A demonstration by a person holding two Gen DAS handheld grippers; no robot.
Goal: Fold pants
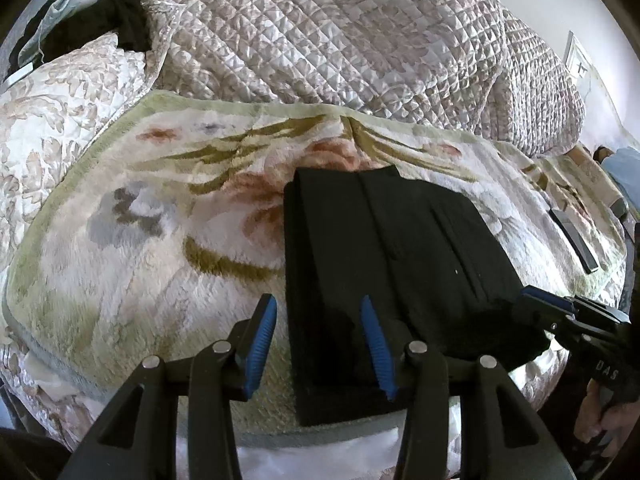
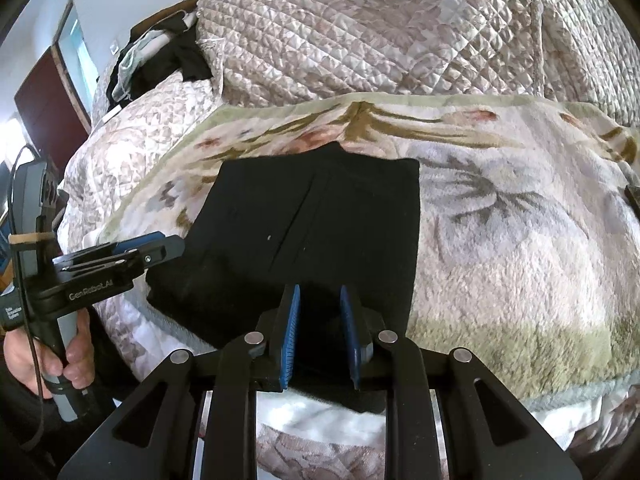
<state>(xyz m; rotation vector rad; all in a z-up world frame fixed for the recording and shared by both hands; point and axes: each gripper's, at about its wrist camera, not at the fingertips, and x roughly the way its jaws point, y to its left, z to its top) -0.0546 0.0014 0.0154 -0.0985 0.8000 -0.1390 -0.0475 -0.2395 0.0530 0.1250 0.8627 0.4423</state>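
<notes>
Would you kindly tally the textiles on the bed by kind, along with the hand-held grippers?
Folded black pants: 1
Floral plush blanket: 1
Quilted bedspread: 1
Heap of dark clothes at the bed's far corner: 1
Hand-held grippers: 2, left and right
Total: 6

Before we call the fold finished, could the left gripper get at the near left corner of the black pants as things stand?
Probably yes: the left gripper is open, straddling the near left edge of the pants, with nothing between.
</notes>
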